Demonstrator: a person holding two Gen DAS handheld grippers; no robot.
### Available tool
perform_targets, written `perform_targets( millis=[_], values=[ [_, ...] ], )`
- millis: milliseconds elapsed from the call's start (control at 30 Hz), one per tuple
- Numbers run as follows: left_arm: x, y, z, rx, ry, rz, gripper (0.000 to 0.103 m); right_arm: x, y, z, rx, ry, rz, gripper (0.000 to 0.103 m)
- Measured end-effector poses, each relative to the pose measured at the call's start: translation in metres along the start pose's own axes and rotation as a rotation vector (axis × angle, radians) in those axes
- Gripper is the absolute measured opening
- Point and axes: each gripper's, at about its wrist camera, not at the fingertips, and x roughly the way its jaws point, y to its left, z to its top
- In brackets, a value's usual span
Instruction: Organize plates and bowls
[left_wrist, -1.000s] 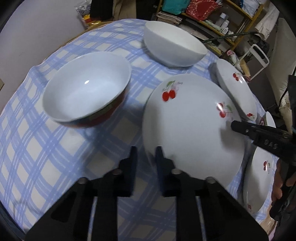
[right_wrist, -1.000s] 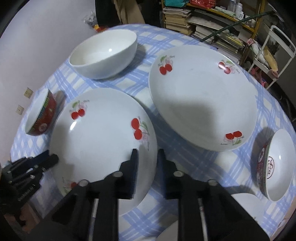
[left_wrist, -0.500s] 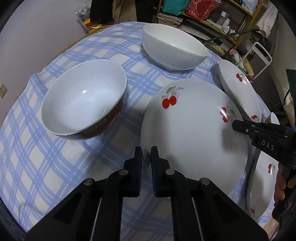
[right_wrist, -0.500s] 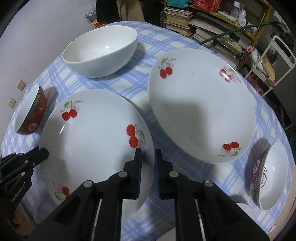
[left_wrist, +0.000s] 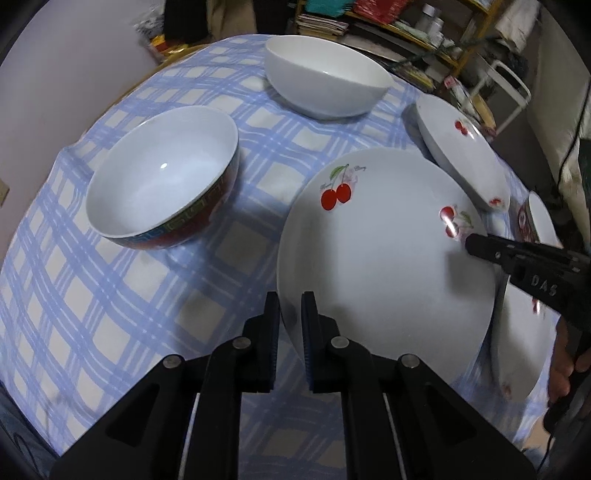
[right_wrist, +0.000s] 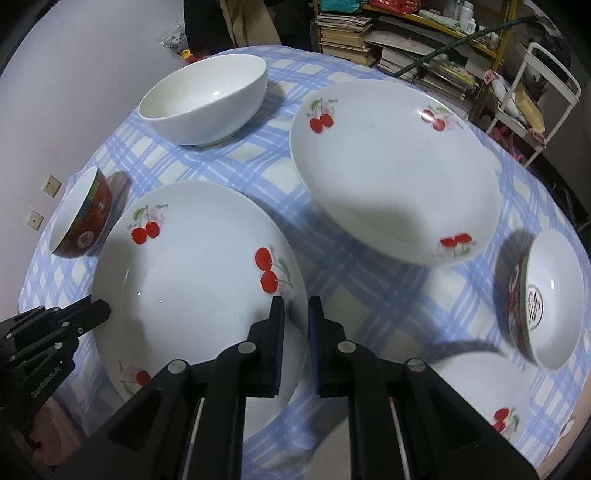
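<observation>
While both your grippers pinch opposite edges of the same cherry-printed plate (left_wrist: 384, 258), the blue-checked tablecloth (left_wrist: 110, 295) around it is crowded with crockery. To the plate's left in the left wrist view sits a red-sided bowl (left_wrist: 162, 177), well apart from the rim; beyond it stands a plain white bowl (left_wrist: 328, 77), and a second cherry plate (left_wrist: 465, 155) lies just beside the held plate's far edge. Your left gripper (left_wrist: 290, 317) has its jaws drawn nearly together on the plate's near rim, one finger above and one below. Your right gripper (right_wrist: 295, 325) grips the opposite rim the same way, narrowly parted with the plate's edge between the pads. The left wrist view shows the right gripper reaching in from the right side, a hand (left_wrist: 565, 369) behind it, and a third cherry plate (left_wrist: 524, 350) partly tucked under the held plate. The right wrist view alone shows a second red bowl (right_wrist: 546, 302) with a red emblem inside, well to the right, plus shelves of books (right_wrist: 369, 33) behind the table.
</observation>
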Motion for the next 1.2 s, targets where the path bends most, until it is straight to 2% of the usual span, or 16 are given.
perform_targets(
  millis=[200,467,600,733,833,967,1200],
  values=[
    [-0.008,0.0,-0.012,0.026,0.006,0.043,0.01,0.0,0.002,-0.017,0.039,0.015,0.041,0.014],
    [-0.014,0.004,-0.033,0.056,0.035,0.08,0.01,-0.005,0.014,-0.039,0.035,0.023,0.055,0.014],
    [-0.014,0.005,-0.043,0.065,0.037,0.088,0.01,-0.009,0.022,-0.047,0.024,0.02,0.033,0.014],
    [-0.017,0.009,-0.049,0.05,0.049,0.064,0.01,-0.012,0.025,-0.054,0.019,0.024,0.021,0.014],
    [-0.016,0.008,-0.052,0.082,0.051,0.07,0.01,-0.013,0.029,-0.063,0.001,0.029,0.003,0.014],
    [-0.019,0.008,-0.055,0.094,0.045,0.064,0.01,-0.007,0.036,-0.075,-0.059,0.044,-0.054,0.015],
    [-0.018,0.006,-0.056,0.094,0.038,0.09,0.01,-0.008,0.036,-0.078,-0.048,0.032,-0.052,0.014]
  ],
)
